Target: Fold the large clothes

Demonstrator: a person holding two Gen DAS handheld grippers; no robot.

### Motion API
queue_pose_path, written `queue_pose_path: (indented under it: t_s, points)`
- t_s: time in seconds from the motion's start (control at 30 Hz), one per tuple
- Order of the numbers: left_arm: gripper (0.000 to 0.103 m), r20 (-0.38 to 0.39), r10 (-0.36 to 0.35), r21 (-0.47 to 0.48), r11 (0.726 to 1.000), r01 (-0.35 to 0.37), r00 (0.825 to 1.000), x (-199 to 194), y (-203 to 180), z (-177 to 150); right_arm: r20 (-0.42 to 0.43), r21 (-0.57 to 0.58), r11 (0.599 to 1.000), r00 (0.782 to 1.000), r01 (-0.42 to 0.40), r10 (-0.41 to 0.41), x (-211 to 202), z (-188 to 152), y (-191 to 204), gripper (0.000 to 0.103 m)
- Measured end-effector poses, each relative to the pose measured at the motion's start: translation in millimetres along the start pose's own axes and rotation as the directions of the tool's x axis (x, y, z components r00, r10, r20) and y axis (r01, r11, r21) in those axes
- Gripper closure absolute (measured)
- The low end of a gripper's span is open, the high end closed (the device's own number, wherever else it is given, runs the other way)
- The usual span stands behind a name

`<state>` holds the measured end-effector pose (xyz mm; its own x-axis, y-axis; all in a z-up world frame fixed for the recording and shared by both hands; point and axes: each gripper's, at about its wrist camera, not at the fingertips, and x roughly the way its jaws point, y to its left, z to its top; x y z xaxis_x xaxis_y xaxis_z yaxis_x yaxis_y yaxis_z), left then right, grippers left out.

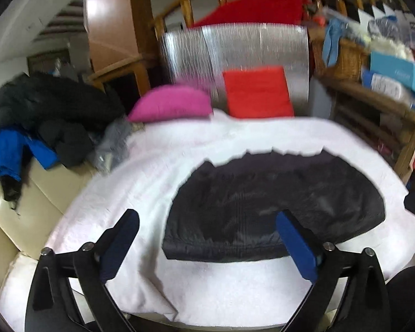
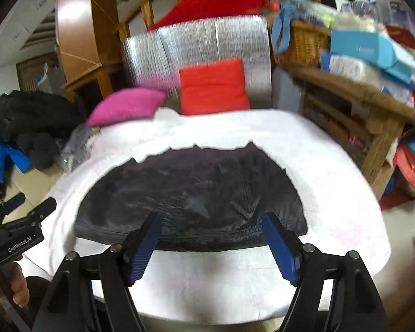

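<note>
Both tools stood open and held nothing: the left tool and the right tool hung above the near edge of the white-covered desk. The dark folded garment lay flat on the desk's middle, its long axis running left to right. Farther off, right of a red cushion, a wicker basket held a blue cloth.

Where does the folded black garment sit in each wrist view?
Left wrist: black garment lies centre-right on the white cover.
Right wrist: black garment lies centre, slightly left of middle.
Shared landmark: red cushion behind it.
</note>
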<state>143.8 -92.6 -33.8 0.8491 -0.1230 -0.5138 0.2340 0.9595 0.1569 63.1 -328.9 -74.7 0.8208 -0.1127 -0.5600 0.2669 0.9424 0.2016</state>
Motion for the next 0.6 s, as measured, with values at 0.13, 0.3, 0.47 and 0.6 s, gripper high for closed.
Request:
queue_pose_path:
  t_s: [0.13, 0.3, 0.47, 0.6]
  points:
    - [0.001, 0.071, 0.043, -0.005, 0.999, -0.043, 0.997, -48, 5, 10, 0.071, -0.008, 1.0, 0.997, 0.028, -0.027, -49, -1, 14, 0.025]
    - [0.0, 0.146, 0.123, -0.041, 0.992, -0.118, 0.982, -98, 18, 16, 0.142, -0.033, 0.998, 0.989, 0.047, -0.042, -98, -4, 31, 0.025]
    - [0.0, 0.198, 0.135, -0.09, 0.989, -0.12, 0.971, -141, 32, 18, 0.153, -0.021, 0.999, 0.988, 0.04, -0.036, -132, -5, 46, 0.025]
    - [0.0, 0.21, 0.135, -0.122, 0.986, -0.111, 0.968, -163, 41, 17, 0.142, -0.017, 1.0, 0.99, 0.012, -0.01, -142, -10, 58, 0.025]
